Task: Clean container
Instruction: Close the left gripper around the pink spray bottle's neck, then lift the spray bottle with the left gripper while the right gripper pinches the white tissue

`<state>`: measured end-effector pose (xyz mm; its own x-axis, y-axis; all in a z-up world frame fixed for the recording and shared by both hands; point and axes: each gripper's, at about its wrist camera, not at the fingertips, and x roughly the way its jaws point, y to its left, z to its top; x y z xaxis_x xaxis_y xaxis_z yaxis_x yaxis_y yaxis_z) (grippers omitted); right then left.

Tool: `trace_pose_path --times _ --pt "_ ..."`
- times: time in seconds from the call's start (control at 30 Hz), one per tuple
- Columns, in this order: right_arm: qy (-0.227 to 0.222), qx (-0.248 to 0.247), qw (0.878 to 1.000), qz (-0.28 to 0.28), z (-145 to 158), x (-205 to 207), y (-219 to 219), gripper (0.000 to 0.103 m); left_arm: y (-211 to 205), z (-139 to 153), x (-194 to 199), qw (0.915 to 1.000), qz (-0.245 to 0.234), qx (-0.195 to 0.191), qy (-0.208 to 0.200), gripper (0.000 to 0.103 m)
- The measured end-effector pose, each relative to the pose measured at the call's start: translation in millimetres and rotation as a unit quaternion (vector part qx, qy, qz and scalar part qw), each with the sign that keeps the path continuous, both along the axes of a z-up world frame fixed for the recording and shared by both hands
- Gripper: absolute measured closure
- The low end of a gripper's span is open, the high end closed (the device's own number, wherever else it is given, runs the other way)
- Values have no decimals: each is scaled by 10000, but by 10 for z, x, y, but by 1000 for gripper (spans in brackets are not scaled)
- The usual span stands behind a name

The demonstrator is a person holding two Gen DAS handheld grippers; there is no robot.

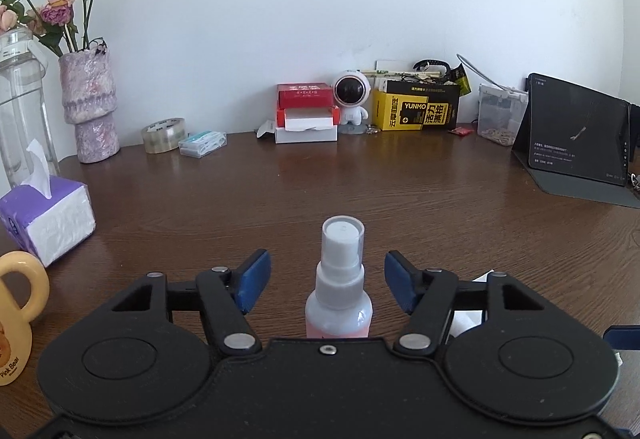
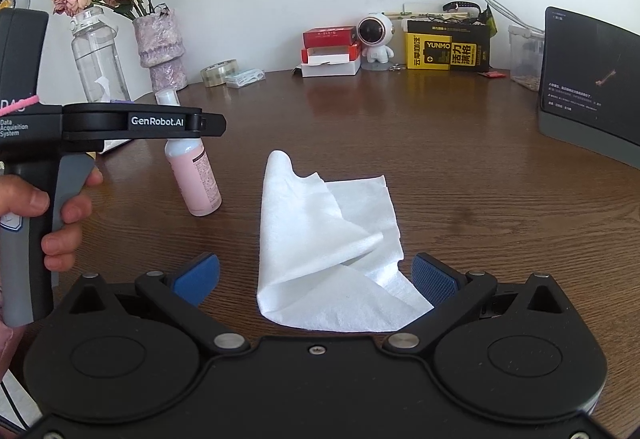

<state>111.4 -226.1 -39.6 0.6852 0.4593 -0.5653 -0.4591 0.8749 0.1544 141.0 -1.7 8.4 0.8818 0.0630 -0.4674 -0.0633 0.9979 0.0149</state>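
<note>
The brown desk (image 1: 400,191) is carrying everything. A white wipe (image 2: 328,251) is lying crumpled between the spread fingers of the right claw (image 2: 316,279), untouched. The pink spray bottle (image 1: 339,287) is standing upright between the left claw's (image 1: 326,285) wide-open fingers, clear of both pads, its white cap on.

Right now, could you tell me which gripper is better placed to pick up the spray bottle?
Left. The left gripper is open with the spray bottle between its fingers; the right gripper is open over the white wipe.
</note>
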Motion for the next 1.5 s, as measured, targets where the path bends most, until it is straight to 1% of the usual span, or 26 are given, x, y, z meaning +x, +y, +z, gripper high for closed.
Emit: trace_pose_path --times 0.03,0.1,0.13,0.2,0.23,0.27,0.53,0.67,0.83,0.93,0.97,1.03,1.13,1.2,1.37,1.5 --pt "2 3 10000 0 -1 4 1 0 -5 6 -5 10000 -27 16 -24 43" --pt "3 4 10000 5 -2 6 5 0 -7 20 -21 10000 -63 6 -59 52" --pt "6 5 10000 5 -4 7 7 0 -4 28 -27 9999 -84 -18 -57 59" --pt "15 5 10000 6 -7 9 10 0 5 41 -40 9999 -133 -65 -37 69" --pt "17 4 10000 7 -8 8 13 0 8 47 -47 9999 -154 -75 -20 78" --pt "19 2 10000 7 -10 7 16 0 13 56 -55 9998 -171 -86 -7 82" --pt "47 -17 10000 -31 -29 -3 8 0 26 47 -89 9990 -407 -185 12 82" --pt "33 -48 10000 -49 -32 8 6 0 41 90 -160 9982 -535 -242 -112 82" --pt "-113 -197 9997 56 -24 17 63 0 100 190 -247 9959 -748 -491 -163 82" --pt "-319 -378 9986 190 -2 34 146 3 135 277 -328 9943 -847 -598 -245 82" --pt "-362 -424 9982 230 1 48 180 7 152 312 -359 9935 -894 -653 -276 82" --pt "-347 -478 9978 292 0 103 240 16 188 370 -424 9919 -961 -771 -321 82" --pt "-202 -462 9981 350 -26 221 290 22 234 429 -516 9905 -976 -888 -376 82" --pt "-90 -411 9987 304 -54 291 297 24 278 456 -567 9889 -1003 -1029 -384 82" --pt "161 -160 9997 125 -78 393 245 24 377 466 -649 9829 -1110 -1440 -279 82" --pt "241 -150 9996 29 -114 410 219 26 473 438 -648 9739 -1179 -1936 -123 82"
